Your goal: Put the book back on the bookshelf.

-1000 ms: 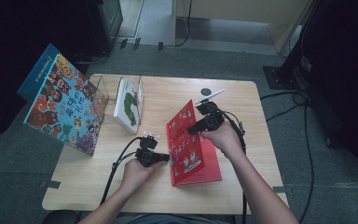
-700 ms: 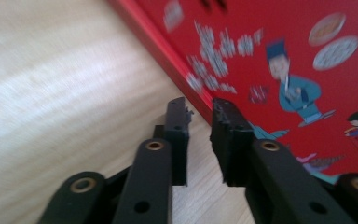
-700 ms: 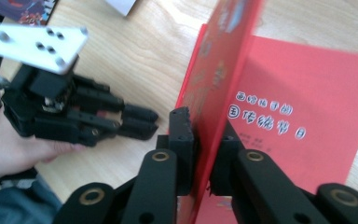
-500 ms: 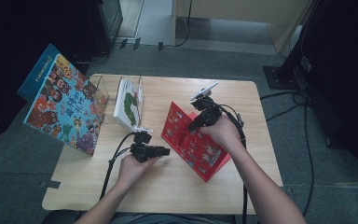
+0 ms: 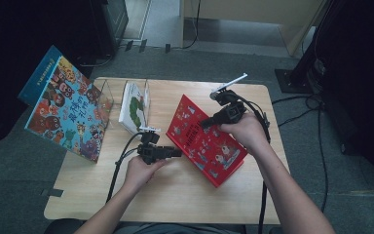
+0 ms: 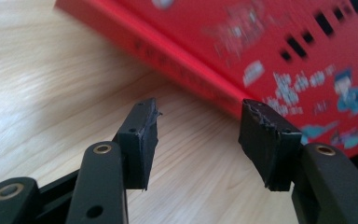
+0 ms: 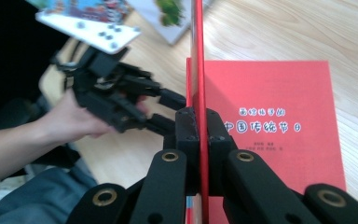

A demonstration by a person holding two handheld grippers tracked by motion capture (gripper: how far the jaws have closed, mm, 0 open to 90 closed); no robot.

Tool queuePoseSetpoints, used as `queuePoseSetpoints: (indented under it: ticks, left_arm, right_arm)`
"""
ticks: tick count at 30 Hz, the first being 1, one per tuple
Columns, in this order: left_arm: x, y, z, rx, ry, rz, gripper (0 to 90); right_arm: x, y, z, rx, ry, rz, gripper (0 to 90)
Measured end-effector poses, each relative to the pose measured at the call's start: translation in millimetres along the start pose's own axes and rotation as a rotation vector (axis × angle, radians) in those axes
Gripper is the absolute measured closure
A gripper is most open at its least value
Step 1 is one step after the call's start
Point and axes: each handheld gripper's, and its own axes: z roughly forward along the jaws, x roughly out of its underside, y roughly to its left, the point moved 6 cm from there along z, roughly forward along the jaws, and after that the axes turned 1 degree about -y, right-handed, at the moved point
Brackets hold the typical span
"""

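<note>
A red picture book (image 5: 209, 146) lies in the middle of the wooden table (image 5: 185, 195). My right gripper (image 5: 208, 122) is shut on the edge of its front cover (image 7: 197, 56) and holds the cover raised on edge above the red title page (image 7: 279, 121). My left gripper (image 5: 176, 152) hovers just left of the book's spine (image 6: 186, 60). Its jaws have just been opening and stand apart with nothing between them. In the right gripper view, the left gripper (image 7: 170, 114) points toward the lifted cover.
A large blue picture book (image 5: 68, 109) leans on a clear stand at the table's left edge. A white book with a green caterpillar (image 5: 134, 105) stands in a clear holder behind my left hand. Cables trail off the table's near edge.
The red book lay flat with both grippers on it. The right gripper has since lifted the cover up. The left gripper has let go, opened and drawn back slightly to the left.
</note>
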Motion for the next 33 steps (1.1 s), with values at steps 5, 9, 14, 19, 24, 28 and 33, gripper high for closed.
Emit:
queuePoseSetpoints:
  ticks: [5,9,14,19,24,28,33]
  left_arm:
    - [-5.2,-5.3,-4.9,0.085,-0.021,-0.012,38.8]
    - [-10.4,-3.7,-11.9,0.145,-0.044,-0.033,36.4]
    - [-22.2,-10.7,-28.6,0.153,-0.100,0.057,33.3]
    - [-25.9,-13.7,-33.4,0.203,-0.065,0.094,40.2]
    - [-30.8,-18.5,-44.6,0.271,-0.101,0.167,50.2]
    - [-38.2,-24.6,-60.3,0.313,-0.119,0.234,63.1]
    - [-41.9,-40.4,-72.1,0.215,-0.046,0.412,73.8]
  right_arm:
    - [8.3,7.9,-4.8,-0.061,-0.036,-0.046,88.6]
    - [19.7,8.7,-5.5,-0.123,-0.097,-0.088,87.8]
    - [36.7,8.1,-11.7,-0.218,-0.216,-0.167,87.1]
    - [45.6,-0.6,-12.1,-0.255,-0.274,-0.176,88.6]
    - [53.2,-12.5,-9.4,-0.312,-0.326,-0.224,88.9]
    - [57.5,-16.8,-6.4,-0.298,-0.328,-0.269,84.4]
    - [60.9,-29.0,8.5,-0.200,-0.240,-0.283,71.3]
